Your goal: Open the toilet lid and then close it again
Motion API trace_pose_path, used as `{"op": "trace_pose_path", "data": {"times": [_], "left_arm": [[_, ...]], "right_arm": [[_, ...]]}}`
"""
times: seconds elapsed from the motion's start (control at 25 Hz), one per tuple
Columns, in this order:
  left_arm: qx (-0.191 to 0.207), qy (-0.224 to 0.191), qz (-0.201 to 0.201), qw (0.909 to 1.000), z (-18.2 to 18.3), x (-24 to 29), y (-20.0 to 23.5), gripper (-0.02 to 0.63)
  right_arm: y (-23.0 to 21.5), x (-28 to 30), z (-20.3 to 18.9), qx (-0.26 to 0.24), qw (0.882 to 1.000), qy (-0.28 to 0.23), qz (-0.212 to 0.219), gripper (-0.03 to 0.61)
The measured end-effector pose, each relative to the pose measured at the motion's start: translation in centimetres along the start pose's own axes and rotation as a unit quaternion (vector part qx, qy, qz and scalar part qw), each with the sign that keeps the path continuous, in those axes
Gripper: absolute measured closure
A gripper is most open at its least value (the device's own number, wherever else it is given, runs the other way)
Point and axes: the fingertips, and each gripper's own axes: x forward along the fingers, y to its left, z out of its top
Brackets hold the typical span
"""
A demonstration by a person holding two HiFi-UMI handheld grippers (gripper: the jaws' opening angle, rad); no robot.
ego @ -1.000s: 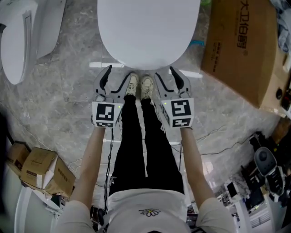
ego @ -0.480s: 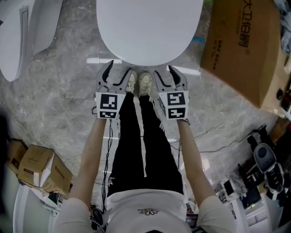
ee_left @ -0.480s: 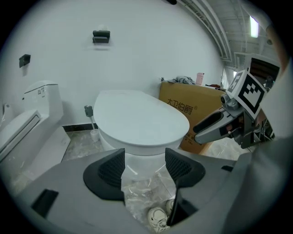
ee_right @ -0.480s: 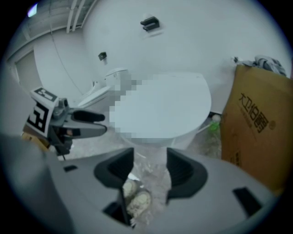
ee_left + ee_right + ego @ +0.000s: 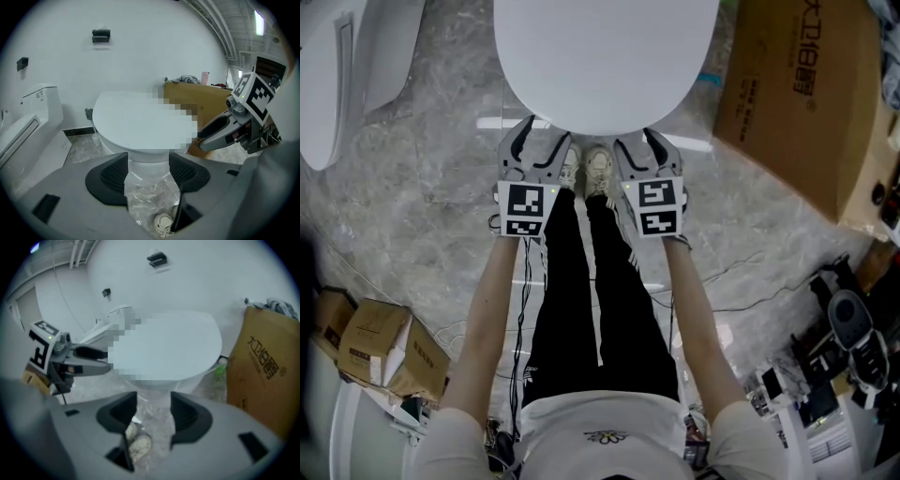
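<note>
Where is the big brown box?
In the head view, the cardboard box stands on the floor at the upper right, just to the right of the closed toilet lid.

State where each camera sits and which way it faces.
Head view: on the person's head, facing steeply down at the closed toilet lid; arms, legs, left tool, right tool show.
Left gripper view: on the left tool, facing the lid's front; open jaws, shoes show.
Right gripper view: on the right tool, likewise.
Shared: the lid; each gripper view catches the other tool.
</note>
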Motion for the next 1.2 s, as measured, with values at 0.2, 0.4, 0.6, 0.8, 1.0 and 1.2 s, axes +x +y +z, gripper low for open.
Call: {"op": "trace_pose_path", "data": {"times": [0.2,0.4,0.6,0.8,1.0,1.2], "left_arm": [[0.018,0.003,-0.007,0.9998,0.3,0.2,-0.1,0.327],[0.016,0.006,-0.003,0.9998,0.2,0.4,0.5,0.327],[0.015,0.007,0.000,0.9999,0.2,0.5,0.4,0.327],[0.027,0.009,0.002,0.9996,0.3,0.5,0.3,0.327],[0.026,0.022,-0.004,0.9994,0.4,0.4,0.2,0.327],[0.024,0.010,-0.008,0.9996,1.5,-0.2,0.2,0.327]], "right_arm": [[-0.3,0.0,0.3,-0.006,1.000,-0.001,-0.006,0.353],[-0.6,0.2,1.0,0.002,1.000,-0.007,-0.009,0.353],[-0.7,0.2,1.2,0.023,1.000,-0.011,-0.009,0.353],[-0.7,0.0,1.1,0.047,0.999,-0.004,0.001,0.354],[-0.7,-0.3,1.5,0.032,0.999,-0.007,-0.020,0.353],[-0.8,-1.2,2.4,0.029,0.999,-0.015,-0.018,0.353]]}}
